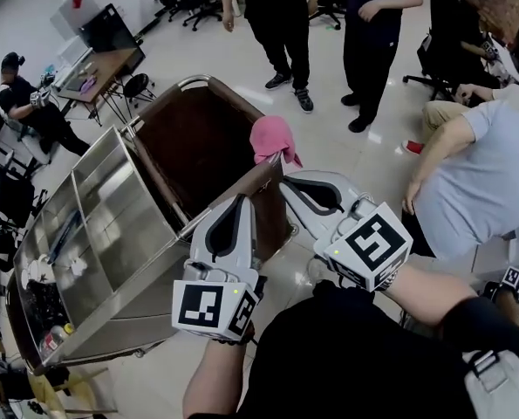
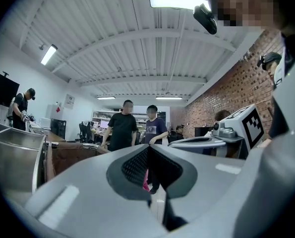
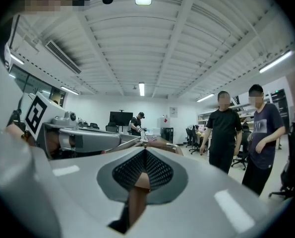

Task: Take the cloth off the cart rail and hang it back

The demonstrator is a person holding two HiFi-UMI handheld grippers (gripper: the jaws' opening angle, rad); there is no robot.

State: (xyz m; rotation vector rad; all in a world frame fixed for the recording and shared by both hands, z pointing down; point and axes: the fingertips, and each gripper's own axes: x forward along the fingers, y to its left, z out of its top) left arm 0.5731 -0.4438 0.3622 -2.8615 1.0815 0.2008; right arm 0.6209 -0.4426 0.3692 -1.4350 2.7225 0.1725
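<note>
The pink cloth [image 1: 271, 138] is hanging bunched over the rail [image 1: 192, 224] at the far corner of the steel cart [image 1: 111, 234], lying against the brown bag [image 1: 194, 138] that is filling the cart's end frame. The right gripper [image 1: 287, 182] is hovering just below and beside the cloth's lower tip, not touching it; in the right gripper view its jaws are pressing together with nothing between them [image 3: 145, 150]. The left gripper [image 1: 240, 201] is sitting alongside, above the rail, near the right one but apart from the cloth. Its jaws are likewise pressing together and gripping nothing [image 2: 148, 148], with a sliver of pink showing past them lower down. Both grippers are pointing roughly level toward the cart, their marker cubes [image 1: 214, 308] facing the head camera. Two people [image 1: 276, 16] are standing beyond the cart
</note>
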